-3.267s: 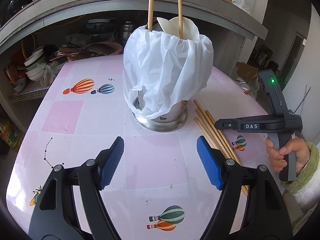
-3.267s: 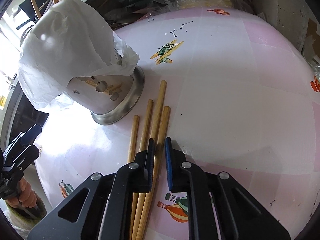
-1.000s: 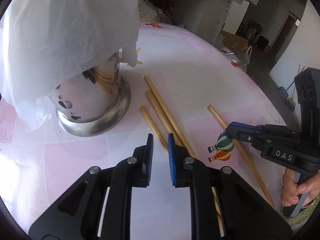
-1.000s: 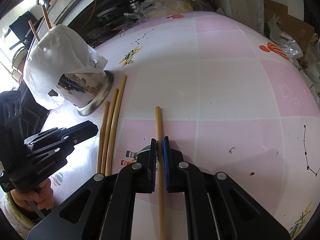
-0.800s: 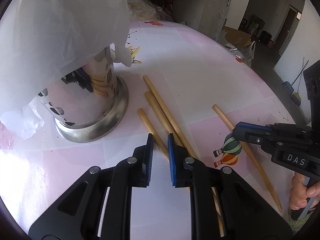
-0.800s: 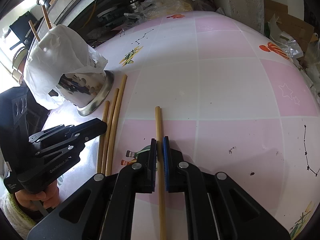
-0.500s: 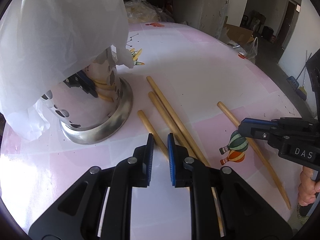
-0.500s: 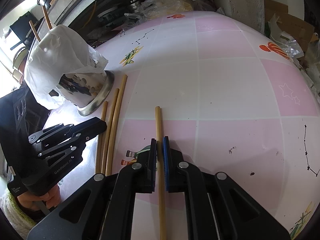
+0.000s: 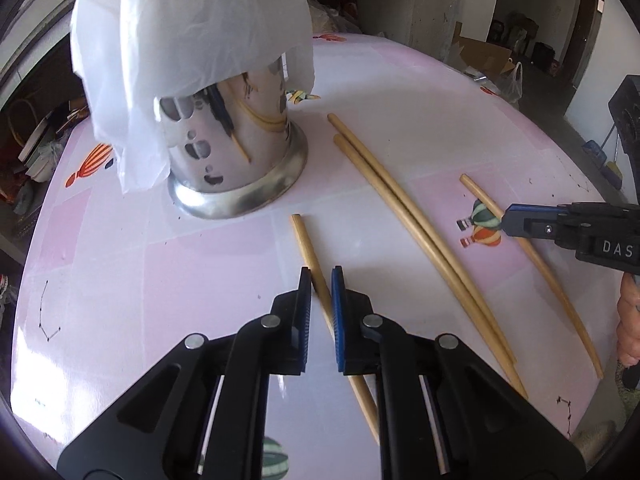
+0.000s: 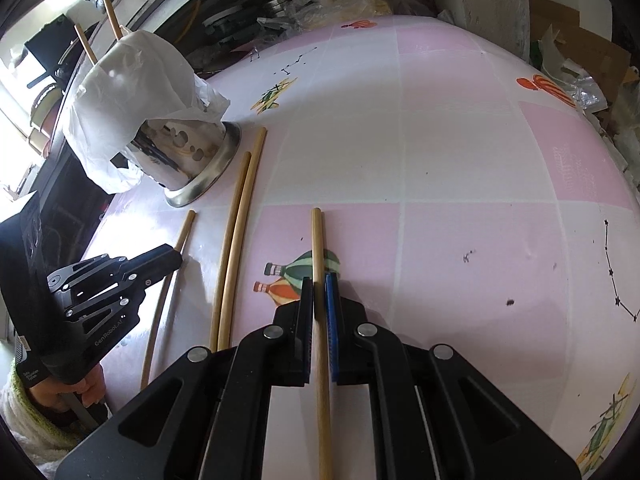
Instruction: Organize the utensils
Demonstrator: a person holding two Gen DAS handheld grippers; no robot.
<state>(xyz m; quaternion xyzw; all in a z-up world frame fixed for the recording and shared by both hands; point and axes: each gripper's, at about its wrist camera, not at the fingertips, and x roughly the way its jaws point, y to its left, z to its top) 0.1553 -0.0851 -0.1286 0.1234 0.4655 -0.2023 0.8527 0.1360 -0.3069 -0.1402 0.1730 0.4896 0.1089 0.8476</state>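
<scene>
Two wrist views of chopstick sorting on a pink worktop [image 10: 460, 140]. Left tongs [image 9: 321, 278]: pads nearly closed about one chopstick [image 9: 306, 244], which lies flat and points toward the holder [image 9: 236, 152]; the grip looks snug, though a narrow gap on one side leaves contact uncertain. Right tongs [image 10: 319, 286]: clenched on a second chopstick [image 10: 317, 240], which lies apart from the others over a balloon print [image 10: 298, 276]. A touching pair [image 10: 236, 232] rests between the two gripped sticks, its far ends just beside the holder's flared base. The holder is perforated steel, draped in a white bag [image 9: 188, 28]; further sticks stand in it.

Judged hazards: each stick is held near its middle, so on lifting it may pivot between the pads and swing. The bag overhangs the rim, and a tip could snag the film or miss the opening. A stick dragged sideways rather than lifted would roll the loose pair. With both tongs close together, the raised sticks might cross.
</scene>
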